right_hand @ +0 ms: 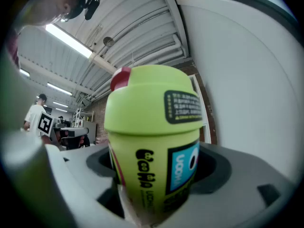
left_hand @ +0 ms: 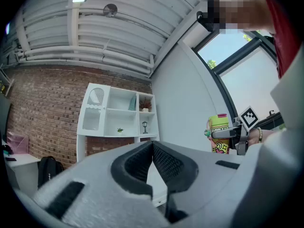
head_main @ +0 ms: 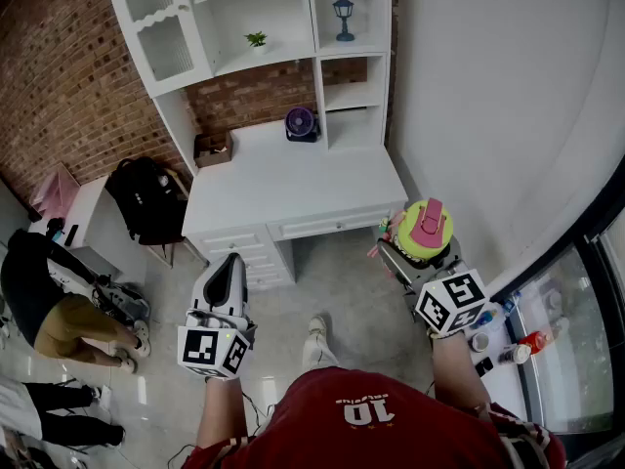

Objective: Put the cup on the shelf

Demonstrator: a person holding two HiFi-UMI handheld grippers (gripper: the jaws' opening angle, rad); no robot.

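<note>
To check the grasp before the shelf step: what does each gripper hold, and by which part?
The right gripper holds the green cup by its body, below the lid. The left gripper is shut and holds nothing.

Head view: shelf (head_main: 283,62) top cut off by upper edge. Cup (head_main: 423,231) shows lid only, body mostly hidden btwn right gripper (head_main: 415,257) jaws. Right gripper view: cup base runs off bottom edge, label fine print too small to read. Small items (head_main: 532,342) at far right too small to ID. A person's legs (head_main: 59,399) bottom left, rest cut off by edge.
</note>
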